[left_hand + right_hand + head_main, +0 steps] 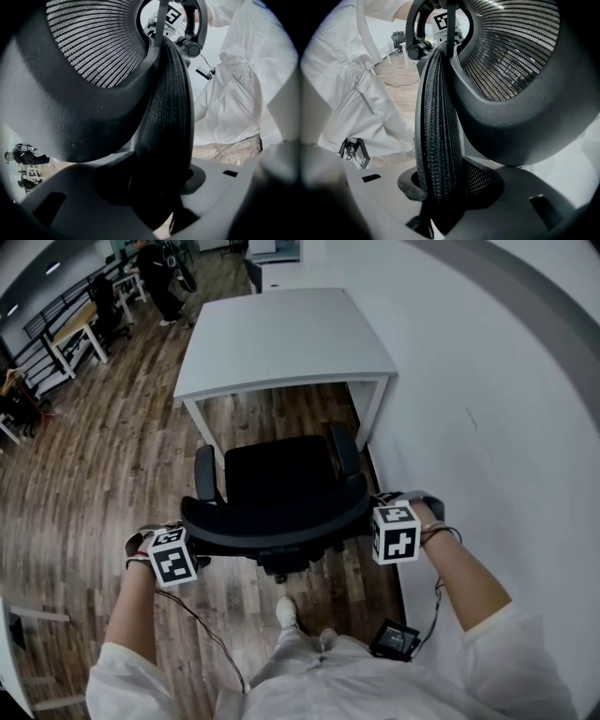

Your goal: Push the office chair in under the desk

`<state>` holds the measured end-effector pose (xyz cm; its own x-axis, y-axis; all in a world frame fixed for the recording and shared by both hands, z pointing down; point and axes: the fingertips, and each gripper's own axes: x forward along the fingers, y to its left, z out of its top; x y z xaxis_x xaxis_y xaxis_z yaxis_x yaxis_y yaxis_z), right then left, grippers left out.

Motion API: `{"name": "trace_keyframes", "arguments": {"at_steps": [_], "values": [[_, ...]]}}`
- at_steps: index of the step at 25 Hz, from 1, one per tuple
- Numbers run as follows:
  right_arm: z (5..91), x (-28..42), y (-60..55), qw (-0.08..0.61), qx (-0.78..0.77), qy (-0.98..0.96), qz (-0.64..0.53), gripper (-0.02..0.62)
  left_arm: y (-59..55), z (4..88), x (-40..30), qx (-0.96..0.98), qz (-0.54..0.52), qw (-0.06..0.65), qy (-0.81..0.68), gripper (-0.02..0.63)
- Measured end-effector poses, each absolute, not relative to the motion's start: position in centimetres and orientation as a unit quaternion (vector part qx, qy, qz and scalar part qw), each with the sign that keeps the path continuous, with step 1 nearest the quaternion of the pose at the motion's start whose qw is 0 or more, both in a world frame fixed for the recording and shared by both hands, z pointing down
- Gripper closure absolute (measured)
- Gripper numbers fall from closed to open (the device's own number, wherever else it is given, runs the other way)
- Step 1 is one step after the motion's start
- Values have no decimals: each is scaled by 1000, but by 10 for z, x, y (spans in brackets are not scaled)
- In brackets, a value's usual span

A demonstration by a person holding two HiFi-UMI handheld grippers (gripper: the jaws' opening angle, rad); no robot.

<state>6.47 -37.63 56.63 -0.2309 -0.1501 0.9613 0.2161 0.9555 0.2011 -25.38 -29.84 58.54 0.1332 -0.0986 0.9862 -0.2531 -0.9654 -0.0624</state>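
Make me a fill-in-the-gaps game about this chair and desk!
1. The office chair is the colour ___.
2. The desk in front of it has a ___ top.
3. The left gripper and the right gripper are both clamped on the chair's ___.
Missing words: black; white; backrest.

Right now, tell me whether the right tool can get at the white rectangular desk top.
Probably not: the right tool is clamped on the backrest of the black mesh office chair, whose seat stands between it and the white rectangular desk.
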Motion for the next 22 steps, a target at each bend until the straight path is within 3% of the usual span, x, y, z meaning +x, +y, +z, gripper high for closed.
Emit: {"name": "trace_keyframes", "arguments": {"at_steps": [22], "values": [[570, 29, -469, 620, -5, -771, -146, 449, -395, 587, -290, 760, 639, 46, -111, 423]]}}
